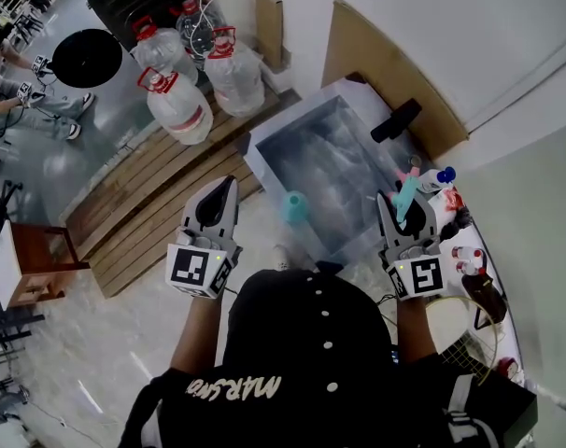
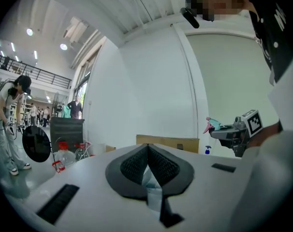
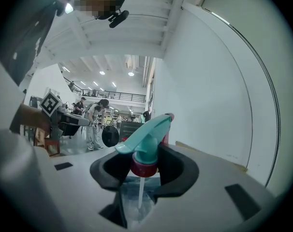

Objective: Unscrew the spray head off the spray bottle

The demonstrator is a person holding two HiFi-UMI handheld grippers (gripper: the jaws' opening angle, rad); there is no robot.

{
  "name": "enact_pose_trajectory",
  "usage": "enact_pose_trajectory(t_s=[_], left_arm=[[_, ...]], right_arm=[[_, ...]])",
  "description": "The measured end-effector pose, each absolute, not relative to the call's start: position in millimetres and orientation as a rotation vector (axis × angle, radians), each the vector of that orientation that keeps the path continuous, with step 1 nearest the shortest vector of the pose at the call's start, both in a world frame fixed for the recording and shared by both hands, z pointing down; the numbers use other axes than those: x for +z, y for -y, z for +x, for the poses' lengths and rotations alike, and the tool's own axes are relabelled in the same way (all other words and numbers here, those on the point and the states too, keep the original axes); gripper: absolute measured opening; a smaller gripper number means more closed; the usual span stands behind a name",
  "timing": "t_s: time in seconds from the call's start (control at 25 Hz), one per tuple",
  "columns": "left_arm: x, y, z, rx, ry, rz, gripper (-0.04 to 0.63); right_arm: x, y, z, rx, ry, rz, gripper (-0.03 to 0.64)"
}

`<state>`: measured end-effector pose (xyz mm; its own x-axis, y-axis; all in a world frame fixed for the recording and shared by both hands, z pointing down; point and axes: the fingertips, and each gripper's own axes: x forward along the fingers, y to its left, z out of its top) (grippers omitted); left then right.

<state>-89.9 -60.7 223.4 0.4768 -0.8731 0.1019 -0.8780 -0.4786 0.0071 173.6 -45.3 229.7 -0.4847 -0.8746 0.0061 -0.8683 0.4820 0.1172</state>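
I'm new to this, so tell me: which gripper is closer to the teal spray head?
Right. The right gripper grips the teal spray head between its jaws; the left gripper, shut and empty, is off to the left, apart from it.

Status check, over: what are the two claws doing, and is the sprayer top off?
Left gripper shut, empty. Right gripper clamped on spray head, dip tube hanging bare: head is off. Nothing in the way.

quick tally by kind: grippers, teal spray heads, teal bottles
grippers: 2 (left gripper, right gripper)
teal spray head: 1
teal bottle: 1
total: 4
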Motion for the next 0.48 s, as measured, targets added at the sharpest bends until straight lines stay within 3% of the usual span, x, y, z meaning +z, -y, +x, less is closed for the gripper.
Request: enact_pose_trajectory(t_s=[0.48], left_arm=[[222.2, 61.1, -81.1, 0.167, 1.562, 2.714, 0.025]], right_arm=[[220.7, 51.2, 166.6, -0.149, 2.653, 1.563, 0.158]])
